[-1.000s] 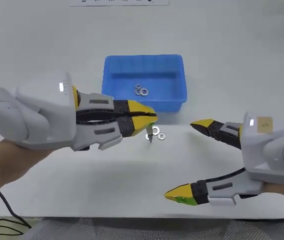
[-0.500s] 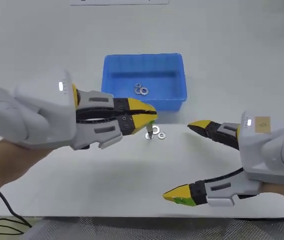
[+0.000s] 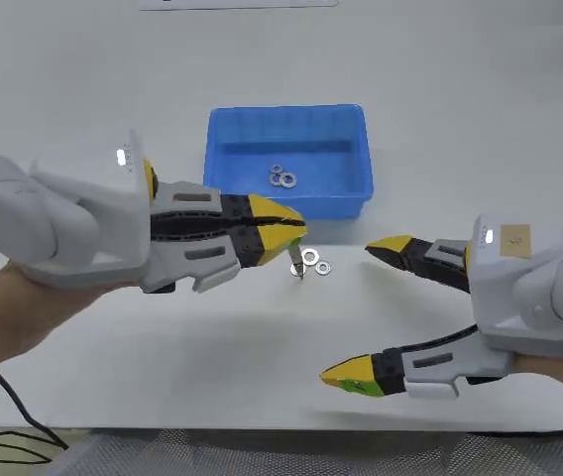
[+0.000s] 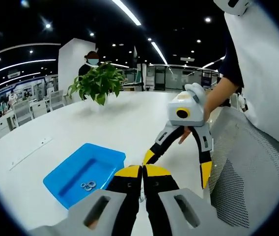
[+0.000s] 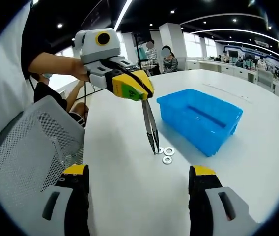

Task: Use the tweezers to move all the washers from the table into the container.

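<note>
Tweezers (image 5: 150, 125), slim and metal, sit pinched in my left gripper (image 3: 296, 236), tips at small silver washers (image 3: 313, 264) near the blue plastic container (image 3: 291, 206); my right gripper (image 3: 351, 310) gapes wide.

Open-plan office, left gripper view: ceiling light strips (image 4: 129, 12) at top, potted plant (image 4: 97, 83) upper left, desk rows (image 4: 4, 129) far left, mesh chair (image 4: 242, 182) lower right.
</note>
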The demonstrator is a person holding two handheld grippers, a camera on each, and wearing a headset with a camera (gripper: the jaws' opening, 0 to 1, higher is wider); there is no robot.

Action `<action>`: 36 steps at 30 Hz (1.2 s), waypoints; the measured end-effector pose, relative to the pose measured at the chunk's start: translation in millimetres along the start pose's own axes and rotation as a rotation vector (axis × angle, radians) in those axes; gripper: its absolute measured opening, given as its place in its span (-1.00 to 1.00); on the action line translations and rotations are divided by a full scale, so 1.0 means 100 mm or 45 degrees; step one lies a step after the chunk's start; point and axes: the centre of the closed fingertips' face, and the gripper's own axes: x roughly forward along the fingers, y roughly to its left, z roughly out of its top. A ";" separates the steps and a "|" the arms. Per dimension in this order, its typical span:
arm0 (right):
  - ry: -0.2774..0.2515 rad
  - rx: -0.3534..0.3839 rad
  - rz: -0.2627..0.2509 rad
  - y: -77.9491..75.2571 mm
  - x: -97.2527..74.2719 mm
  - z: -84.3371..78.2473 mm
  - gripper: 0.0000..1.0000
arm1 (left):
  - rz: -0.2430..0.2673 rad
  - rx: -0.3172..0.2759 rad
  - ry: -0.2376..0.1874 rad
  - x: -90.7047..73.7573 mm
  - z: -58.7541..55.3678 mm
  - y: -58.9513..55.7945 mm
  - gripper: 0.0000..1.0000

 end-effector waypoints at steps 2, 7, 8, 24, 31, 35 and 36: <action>-0.010 -0.017 0.010 -0.01 0.04 0.04 0.60 | -0.009 -0.003 0.013 0.01 0.00 -0.02 -0.91; -0.025 -0.052 0.023 -0.06 0.13 0.13 0.23 | -0.011 -0.020 0.024 0.02 -0.01 -0.03 -0.90; -0.029 -0.068 0.018 -0.09 0.15 0.16 0.14 | -0.015 -0.021 0.028 0.02 -0.01 -0.04 -0.90; -0.014 -0.150 0.178 -0.08 0.39 0.32 -0.50 | -0.018 -0.022 0.061 -0.01 -0.07 -0.06 -0.90; -0.002 -0.208 0.195 -0.10 0.42 0.37 -0.68 | -0.023 -0.024 0.055 0.05 -0.06 -0.06 -0.90; 0.006 -0.226 0.214 -0.13 0.41 0.37 -0.74 | -0.026 -0.025 0.054 0.06 -0.06 -0.07 -0.89; 0.009 -0.233 0.221 -0.12 0.41 0.36 -0.74 | -0.026 -0.024 0.055 0.06 -0.06 -0.07 -0.89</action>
